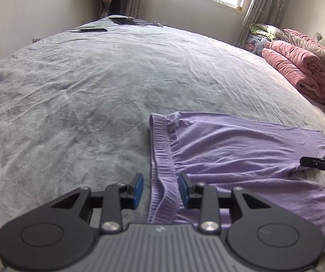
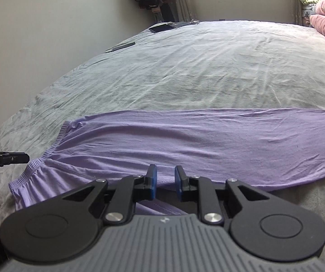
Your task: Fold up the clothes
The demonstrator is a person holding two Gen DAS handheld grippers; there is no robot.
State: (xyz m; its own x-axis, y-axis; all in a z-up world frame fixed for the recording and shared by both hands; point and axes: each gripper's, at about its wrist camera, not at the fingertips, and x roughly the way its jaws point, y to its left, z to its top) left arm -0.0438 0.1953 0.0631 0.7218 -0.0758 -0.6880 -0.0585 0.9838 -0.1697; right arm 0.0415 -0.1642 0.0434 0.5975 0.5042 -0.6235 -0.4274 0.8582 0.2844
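The left claw (image 1: 161,190) stands open astride the waistband (image 1: 162,149), its pads clear, the right claw (image 2: 164,182) narrowly open and empty over the trousers (image 2: 196,145), which lie lengthwise across the bed's (image 1: 94,79) near edge, so the spreading looks done and a fresh grip for the fold comes next.

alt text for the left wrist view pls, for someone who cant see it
The left hand-held gripper hangs open over a grey bed, the ribbed waistband of lilac trousers lying between its blue pads without being pinched. The trousers stretch away to the right, where the tip of the right hand-held gripper enters the frame. Rolled pink bedding sits under a bright window.
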